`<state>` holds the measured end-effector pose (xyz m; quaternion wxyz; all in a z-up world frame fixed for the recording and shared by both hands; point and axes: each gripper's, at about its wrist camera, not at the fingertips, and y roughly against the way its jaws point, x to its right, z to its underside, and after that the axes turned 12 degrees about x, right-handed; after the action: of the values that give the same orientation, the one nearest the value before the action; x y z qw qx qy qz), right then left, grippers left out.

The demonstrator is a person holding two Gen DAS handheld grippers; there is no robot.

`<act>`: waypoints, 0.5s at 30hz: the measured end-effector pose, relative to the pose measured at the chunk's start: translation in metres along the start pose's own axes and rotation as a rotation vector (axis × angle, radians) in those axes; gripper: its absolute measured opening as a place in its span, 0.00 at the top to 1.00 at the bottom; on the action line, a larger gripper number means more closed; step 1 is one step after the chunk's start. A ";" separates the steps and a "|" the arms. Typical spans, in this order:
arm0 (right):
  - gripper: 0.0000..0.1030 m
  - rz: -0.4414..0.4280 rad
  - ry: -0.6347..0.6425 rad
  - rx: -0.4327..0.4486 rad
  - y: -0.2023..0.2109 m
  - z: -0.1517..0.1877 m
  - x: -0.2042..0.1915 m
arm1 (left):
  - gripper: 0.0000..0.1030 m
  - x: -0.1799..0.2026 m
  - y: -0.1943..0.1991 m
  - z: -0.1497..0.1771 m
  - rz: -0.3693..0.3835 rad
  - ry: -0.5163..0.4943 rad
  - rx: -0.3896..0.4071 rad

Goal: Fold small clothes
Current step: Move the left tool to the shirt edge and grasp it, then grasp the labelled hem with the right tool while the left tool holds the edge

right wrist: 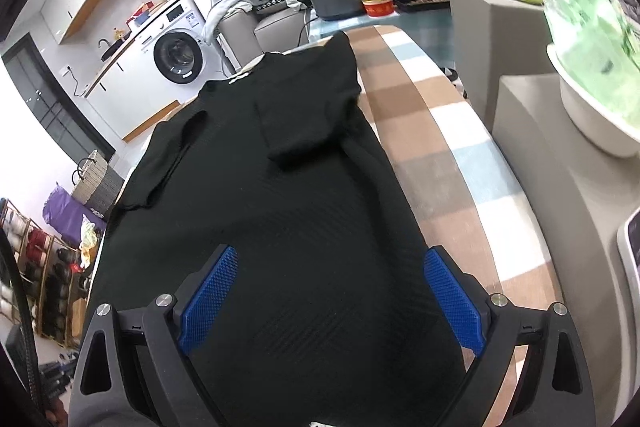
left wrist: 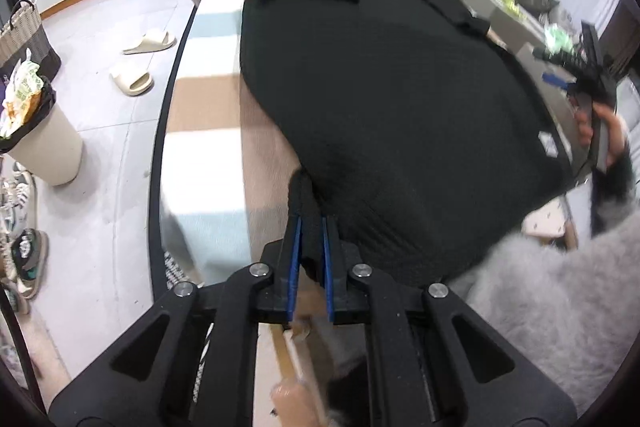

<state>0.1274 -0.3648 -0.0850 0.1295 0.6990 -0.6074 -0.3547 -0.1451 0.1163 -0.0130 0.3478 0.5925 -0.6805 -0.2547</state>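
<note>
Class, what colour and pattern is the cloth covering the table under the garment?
Brown, white and pale-blue checks on the tablecloth; clearest in the right wrist view.

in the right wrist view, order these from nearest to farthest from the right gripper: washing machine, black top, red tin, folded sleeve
Measured from the right gripper, open over the cloth:
1. black top, directly under and between the fingers.
2. folded sleeve, further up the top, centre.
3. red tin, at the table's far end, slightly right.
4. washing machine, against the back wall, upper left.
</note>
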 end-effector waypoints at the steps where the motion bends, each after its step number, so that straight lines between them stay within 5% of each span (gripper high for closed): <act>1: 0.07 0.000 0.000 -0.001 0.000 0.002 0.001 | 0.94 -0.001 0.004 0.003 -0.002 -0.003 0.007; 7: 0.07 0.023 -0.009 -0.013 0.000 0.007 0.011 | 0.73 -0.003 0.033 -0.004 -0.006 -0.005 0.099; 15: 0.07 0.061 -0.016 -0.083 -0.002 0.025 0.037 | 0.64 -0.020 -0.016 -0.048 -0.094 0.153 0.162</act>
<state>0.1127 -0.3926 -0.1169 0.1642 0.6713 -0.6144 -0.3807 -0.0967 0.1368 0.0009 0.3374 0.6677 -0.6417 -0.1690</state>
